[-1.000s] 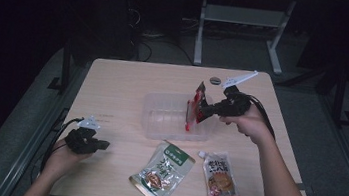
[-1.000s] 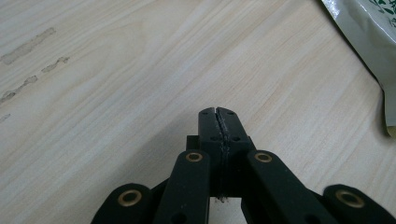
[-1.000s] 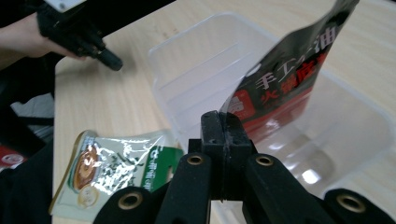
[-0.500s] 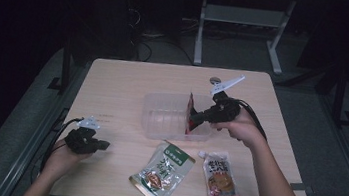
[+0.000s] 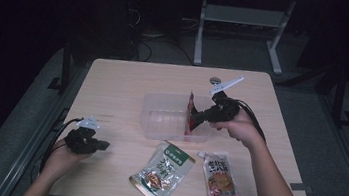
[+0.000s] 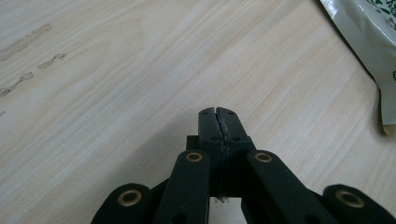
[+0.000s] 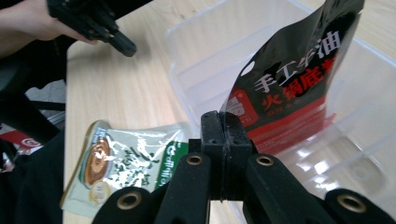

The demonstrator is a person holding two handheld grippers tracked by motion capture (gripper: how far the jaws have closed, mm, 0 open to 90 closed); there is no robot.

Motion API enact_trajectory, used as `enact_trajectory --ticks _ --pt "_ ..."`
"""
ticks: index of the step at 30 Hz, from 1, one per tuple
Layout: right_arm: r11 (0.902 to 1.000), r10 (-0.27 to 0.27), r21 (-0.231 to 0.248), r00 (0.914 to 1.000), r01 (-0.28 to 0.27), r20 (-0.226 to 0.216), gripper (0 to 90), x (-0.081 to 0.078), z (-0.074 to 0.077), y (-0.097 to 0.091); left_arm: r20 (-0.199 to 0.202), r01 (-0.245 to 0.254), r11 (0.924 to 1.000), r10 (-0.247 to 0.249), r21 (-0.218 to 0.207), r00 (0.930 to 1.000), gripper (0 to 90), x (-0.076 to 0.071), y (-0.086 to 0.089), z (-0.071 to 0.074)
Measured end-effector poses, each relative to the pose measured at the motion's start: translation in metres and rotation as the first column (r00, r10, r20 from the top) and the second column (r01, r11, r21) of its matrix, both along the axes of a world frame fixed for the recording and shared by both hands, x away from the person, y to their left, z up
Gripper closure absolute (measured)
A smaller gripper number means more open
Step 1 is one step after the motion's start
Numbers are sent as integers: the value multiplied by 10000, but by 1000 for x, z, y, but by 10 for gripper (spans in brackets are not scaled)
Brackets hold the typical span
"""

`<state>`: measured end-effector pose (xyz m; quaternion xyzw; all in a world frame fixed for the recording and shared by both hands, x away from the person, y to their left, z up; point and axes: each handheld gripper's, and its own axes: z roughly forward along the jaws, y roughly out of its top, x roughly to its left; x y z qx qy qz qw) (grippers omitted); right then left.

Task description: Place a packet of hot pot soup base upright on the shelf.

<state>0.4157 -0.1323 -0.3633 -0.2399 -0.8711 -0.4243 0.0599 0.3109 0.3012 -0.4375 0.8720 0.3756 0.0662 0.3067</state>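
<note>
My right gripper [image 5: 198, 117] is shut on a corner of a black and red sauce packet [image 5: 191, 111], which hangs upright over the right end of a clear plastic container [image 5: 161, 105]. In the right gripper view the shut jaws [image 7: 224, 122] pinch the packet [image 7: 289, 79] above the container's inside [image 7: 196, 60]. My left gripper [image 5: 102, 145] rests near the table's front left, shut with nothing in it. The left gripper view has its jaws [image 6: 218, 115] pressed together over bare wood.
A green snack packet [image 5: 162, 172] and a red packet [image 5: 220, 178] lie flat in front of the container. The green packet's edge [image 6: 369, 42] lies to the right of my left gripper. A small round disc [image 5: 215, 80] sits at the back of the wooden table [image 5: 129, 82].
My right gripper has shifted a little left and down with the packet, closer over the container. The left gripper has stayed where it was.
</note>
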Motion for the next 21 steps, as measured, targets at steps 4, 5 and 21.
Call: enact_trajectory --ticks 4,5,21 --pt "9996 -257 121 9997 256 35 870 1 -5 -1 -22 5 10000 -5 -7 10000 894 0 0 0" --pt "9995 -260 158 9996 259 50 851 1 -5 -1 -21 3 10000 -3 0 10000 894 0 0 0" --pt "9957 -807 -342 9870 863 1388 388 -20 5 -6 79 21 9999 -20 -157 10000 707 0 0 -1"
